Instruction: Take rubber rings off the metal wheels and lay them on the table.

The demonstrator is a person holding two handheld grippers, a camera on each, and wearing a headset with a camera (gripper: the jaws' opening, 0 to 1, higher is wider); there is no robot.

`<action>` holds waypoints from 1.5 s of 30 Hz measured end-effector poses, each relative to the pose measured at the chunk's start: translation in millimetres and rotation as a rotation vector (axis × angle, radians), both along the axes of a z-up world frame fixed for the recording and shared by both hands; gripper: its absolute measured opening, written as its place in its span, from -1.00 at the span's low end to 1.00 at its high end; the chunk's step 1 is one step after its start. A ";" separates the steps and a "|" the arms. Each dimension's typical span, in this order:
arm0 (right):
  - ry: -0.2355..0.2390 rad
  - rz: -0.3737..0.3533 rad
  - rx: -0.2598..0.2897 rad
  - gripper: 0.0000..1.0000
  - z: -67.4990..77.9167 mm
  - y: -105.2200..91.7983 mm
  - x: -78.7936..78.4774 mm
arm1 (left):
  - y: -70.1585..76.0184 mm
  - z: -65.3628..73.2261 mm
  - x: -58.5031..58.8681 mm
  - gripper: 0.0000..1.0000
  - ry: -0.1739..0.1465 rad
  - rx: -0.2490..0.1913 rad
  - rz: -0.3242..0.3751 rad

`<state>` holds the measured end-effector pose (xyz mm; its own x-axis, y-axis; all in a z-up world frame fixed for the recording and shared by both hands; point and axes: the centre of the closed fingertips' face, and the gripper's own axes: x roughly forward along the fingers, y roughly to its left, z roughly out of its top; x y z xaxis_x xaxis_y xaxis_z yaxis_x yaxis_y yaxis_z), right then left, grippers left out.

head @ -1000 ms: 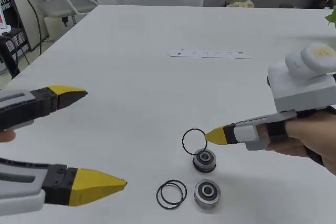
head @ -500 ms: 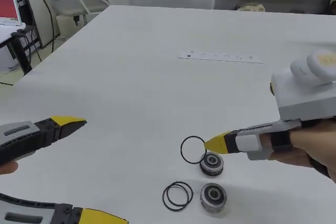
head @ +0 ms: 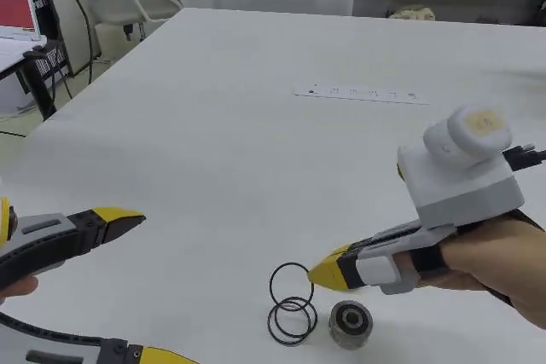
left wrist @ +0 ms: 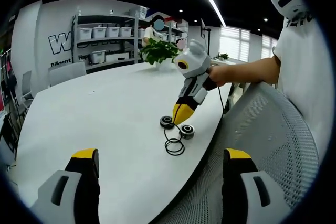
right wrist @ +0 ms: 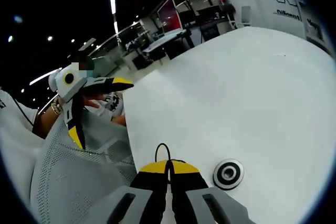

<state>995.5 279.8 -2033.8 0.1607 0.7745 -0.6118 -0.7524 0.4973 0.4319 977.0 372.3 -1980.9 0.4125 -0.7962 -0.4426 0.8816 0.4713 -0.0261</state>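
While the left tool (left wrist: 160,157) gapes wide and empty, the right tool (head: 321,274) pinches a rubber ring (head: 273,279).

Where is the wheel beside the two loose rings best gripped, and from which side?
Probably across the outer rim of the wheel, coming straight down from above: it lies flat on the table, bore up, so only its round edge offers opposite faces. The loose rings lie close beside it, so keep the open left tongs clear of them.

Head view looks down on table (head: 256,125); gripper views face each other.
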 end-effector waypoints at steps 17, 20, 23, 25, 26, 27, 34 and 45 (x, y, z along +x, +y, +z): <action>-0.020 0.049 -0.150 -1.00 -34.5 4.2 -0.9 | 3.4 -3.9 -0.5 0.84 0.017 0.014 0.010; -0.024 0.052 -0.169 -1.00 -37.7 3.1 -0.9 | 3.8 -4.6 -0.3 0.84 0.016 0.017 0.011; -0.044 0.055 -0.187 -1.00 -39.5 1.3 0.3 | 4.2 -5.6 -0.6 0.83 0.022 0.018 0.012; -0.044 0.053 -0.186 -1.00 -39.7 1.2 0.9 | 4.4 -6.3 -0.9 0.83 0.025 0.020 0.012; -0.045 0.052 -0.186 -1.00 -39.8 1.3 1.0 | 4.4 -6.5 -1.0 0.83 0.025 0.021 0.011; -0.050 0.054 -0.191 -0.96 -40.2 1.1 1.4 | 4.5 -6.7 -1.1 0.83 0.025 0.022 0.011; -0.053 0.083 -0.207 -0.96 -41.5 2.0 -2.8 | 5.2 -7.2 -1.1 0.81 0.028 0.024 0.014; -0.078 0.053 -0.182 -0.95 -30.6 -1.7 5.7 | 5.4 -7.4 -1.2 0.82 0.030 0.024 0.017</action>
<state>1001.2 278.0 -2064.3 0.1748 0.6607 -0.7300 -0.8074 0.5205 0.2777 975.8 377.8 -1988.3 0.4117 -0.7785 -0.4738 0.8726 0.4866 -0.0412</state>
